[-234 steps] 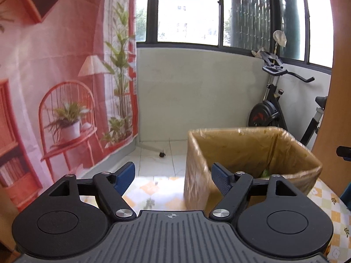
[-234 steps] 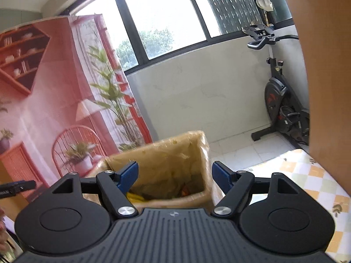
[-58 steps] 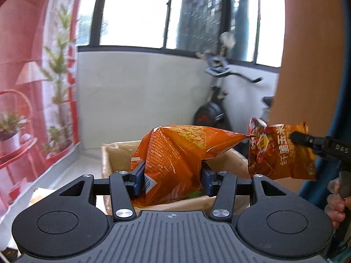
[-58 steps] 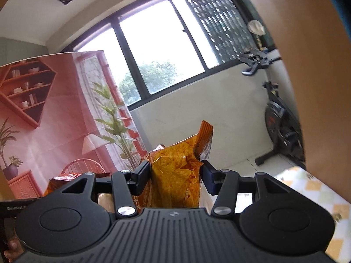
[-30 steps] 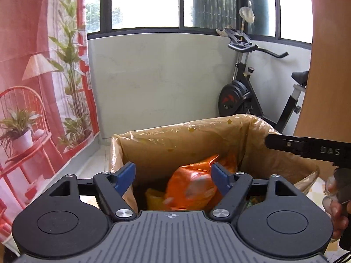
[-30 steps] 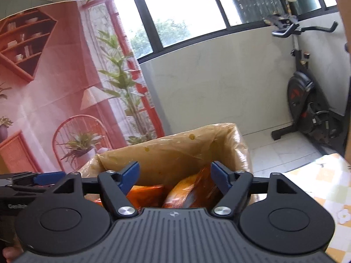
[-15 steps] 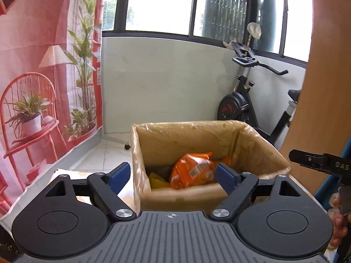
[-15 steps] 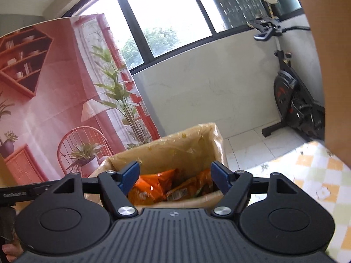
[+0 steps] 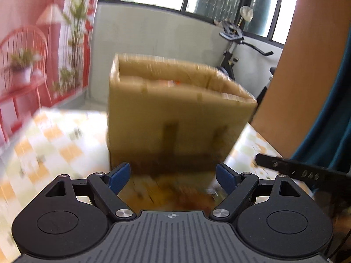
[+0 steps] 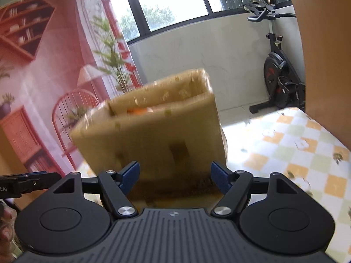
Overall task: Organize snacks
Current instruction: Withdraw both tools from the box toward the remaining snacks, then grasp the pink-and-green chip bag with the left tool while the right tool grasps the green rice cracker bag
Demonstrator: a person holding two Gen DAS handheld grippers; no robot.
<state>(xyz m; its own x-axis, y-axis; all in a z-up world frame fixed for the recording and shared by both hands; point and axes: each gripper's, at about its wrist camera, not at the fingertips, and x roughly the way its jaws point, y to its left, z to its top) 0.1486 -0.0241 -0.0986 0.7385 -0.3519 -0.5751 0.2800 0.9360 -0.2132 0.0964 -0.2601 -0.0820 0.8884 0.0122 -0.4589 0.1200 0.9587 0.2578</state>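
A brown cardboard box (image 9: pixel 175 118) stands on the checked tablecloth, blurred by motion. Its near wall fills the middle of both wrist views, box (image 10: pixel 153 135). Orange snack bags (image 10: pixel 138 110) show only as a sliver over the rim, bags (image 9: pixel 173 82). My left gripper (image 9: pixel 173 176) is open, its blue fingertips (image 9: pixel 119 176) wide apart with nothing between them, low in front of the box's base. My right gripper (image 10: pixel 175 175) is open too and empty, also facing the near wall. The right gripper's arm (image 9: pixel 302 174) crosses the left wrist view at right.
The table carries a white, orange and green checked cloth (image 10: pixel 296 149). An exercise bike (image 10: pixel 278 76) stands on the tiled floor behind at right. A red printed backdrop (image 10: pixel 43 76) hangs at left. A brown door edge (image 9: pixel 307 65) rises at right.
Both grippers have pulled back and sunk from above the box opening to low in front of its near wall. The snack bags inside have dropped almost out of sight. Both stay open.
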